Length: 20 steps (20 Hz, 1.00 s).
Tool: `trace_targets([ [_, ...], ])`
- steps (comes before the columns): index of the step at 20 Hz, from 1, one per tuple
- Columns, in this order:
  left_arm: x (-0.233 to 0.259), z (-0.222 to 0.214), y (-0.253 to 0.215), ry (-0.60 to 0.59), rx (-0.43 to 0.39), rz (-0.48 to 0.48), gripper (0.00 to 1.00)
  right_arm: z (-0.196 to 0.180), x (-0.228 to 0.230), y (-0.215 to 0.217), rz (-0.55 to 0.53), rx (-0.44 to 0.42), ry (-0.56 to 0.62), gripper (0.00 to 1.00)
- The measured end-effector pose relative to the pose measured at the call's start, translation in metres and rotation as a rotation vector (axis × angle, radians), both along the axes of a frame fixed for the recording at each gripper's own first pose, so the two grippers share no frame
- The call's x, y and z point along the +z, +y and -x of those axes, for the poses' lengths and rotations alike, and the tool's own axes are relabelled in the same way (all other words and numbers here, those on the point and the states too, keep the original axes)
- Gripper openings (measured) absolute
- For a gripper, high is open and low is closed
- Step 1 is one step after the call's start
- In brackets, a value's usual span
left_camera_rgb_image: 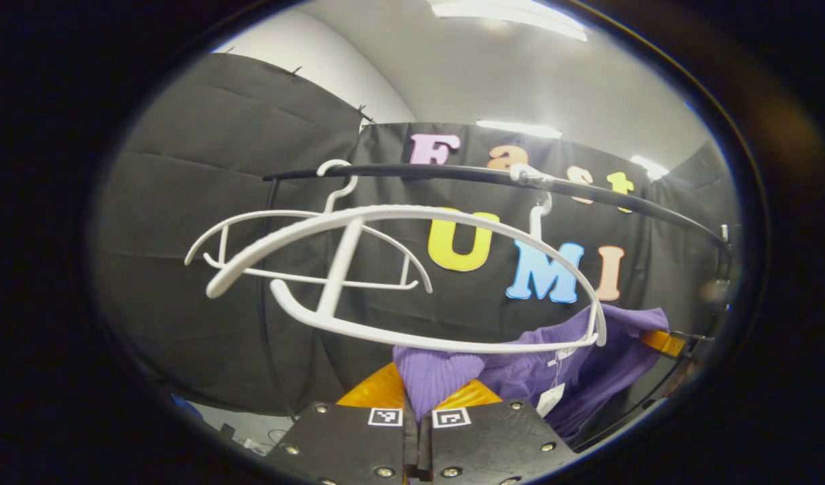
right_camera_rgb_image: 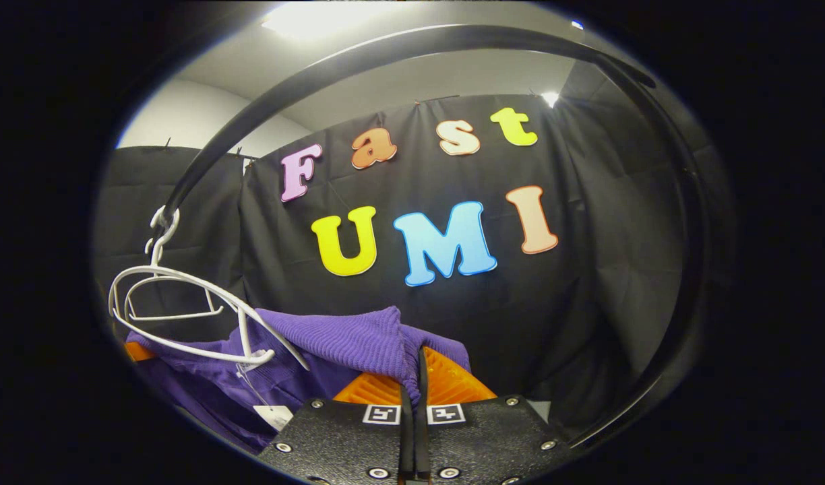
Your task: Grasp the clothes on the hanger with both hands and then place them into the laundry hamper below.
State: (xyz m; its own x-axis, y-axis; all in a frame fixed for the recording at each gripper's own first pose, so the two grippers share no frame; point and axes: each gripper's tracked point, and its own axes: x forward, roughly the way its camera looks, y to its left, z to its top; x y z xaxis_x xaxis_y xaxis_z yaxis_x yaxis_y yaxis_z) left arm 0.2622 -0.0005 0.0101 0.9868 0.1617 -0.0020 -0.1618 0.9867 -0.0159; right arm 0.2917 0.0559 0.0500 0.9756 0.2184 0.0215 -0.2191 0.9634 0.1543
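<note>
A purple knit garment (left_camera_rgb_image: 561,367) hangs stretched between my two grippers, off the white hanger (left_camera_rgb_image: 412,269) that stays on the black rail (left_camera_rgb_image: 493,176). My left gripper (left_camera_rgb_image: 418,403) is shut on one end of the purple cloth. In the right gripper view the same garment (right_camera_rgb_image: 345,340) drapes leftward from my right gripper (right_camera_rgb_image: 412,387), which is shut on a fold of it. A white paper tag (right_camera_rgb_image: 273,416) dangles from the cloth. The near white hanger (right_camera_rgb_image: 203,323) sits just left of and in front of the garment. The other gripper (left_camera_rgb_image: 665,342) shows at the garment's far end.
A second bare white hanger (left_camera_rgb_image: 304,249) hangs farther along the rail. The curved black rail (right_camera_rgb_image: 399,54) and its upright post (right_camera_rgb_image: 689,283) arch over and to the right in the right gripper view. Black cloth walls close in behind.
</note>
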Motion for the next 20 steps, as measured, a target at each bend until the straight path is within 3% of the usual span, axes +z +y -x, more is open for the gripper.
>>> trace_targets([
  [1,-0.002,0.0,-0.006,0.003,-0.011,-0.001,0.07,0.003,-0.004,-0.004,0.011,-0.006,0.005,0.0],
  [2,-0.003,0.001,-0.013,0.003,-0.024,0.005,0.01,0.006,-0.009,-0.008,0.03,-0.013,0.014,0.0],
  [5,-0.008,0.0,-0.033,0.008,-0.07,0.022,0.01,0.014,-0.012,-0.017,0.049,-0.026,0.023,0.0],
  [6,-0.01,0.001,-0.036,0.017,-0.081,0.017,0.06,0.017,-0.014,-0.021,0.049,-0.035,0.025,0.0],
  [10,-0.015,0.007,-0.044,0.043,-0.143,0.029,0.01,0.037,-0.017,-0.031,0.045,-0.08,0.029,0.0],
  [20,-0.019,0.086,-0.01,0.06,-0.286,-0.034,0.01,0.146,-0.034,-0.005,0.097,-0.161,0.063,0.0],
])
